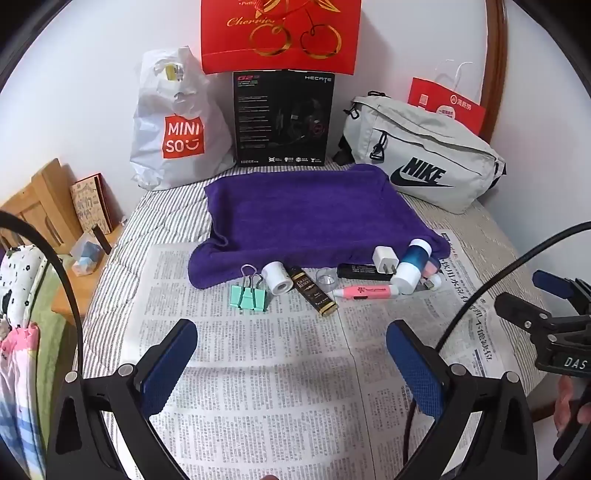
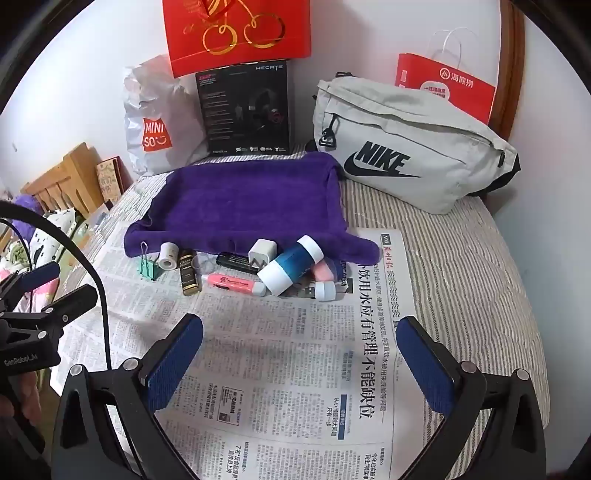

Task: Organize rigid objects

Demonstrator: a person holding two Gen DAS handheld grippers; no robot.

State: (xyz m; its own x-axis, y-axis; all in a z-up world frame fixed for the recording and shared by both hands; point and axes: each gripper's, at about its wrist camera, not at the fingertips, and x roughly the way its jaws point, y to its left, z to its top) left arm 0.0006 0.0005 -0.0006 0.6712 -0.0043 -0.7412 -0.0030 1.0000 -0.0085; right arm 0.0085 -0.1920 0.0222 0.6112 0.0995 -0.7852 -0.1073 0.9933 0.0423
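Small rigid objects lie in a row on newspaper at the near edge of a purple towel: a mint binder clip, a white tape roll, a black-gold box, a pink highlighter, a black stick, a white charger plug and a blue-white bottle. The bottle and highlighter show in the right wrist view too. My left gripper is open and empty, short of the row. My right gripper is open and empty, also short of it.
At the back stand a Miniso bag, a black Hecate box, a red cherries box, a grey Nike bag and a red paper bag. A wooden nightstand is at left. Cables arc by each gripper.
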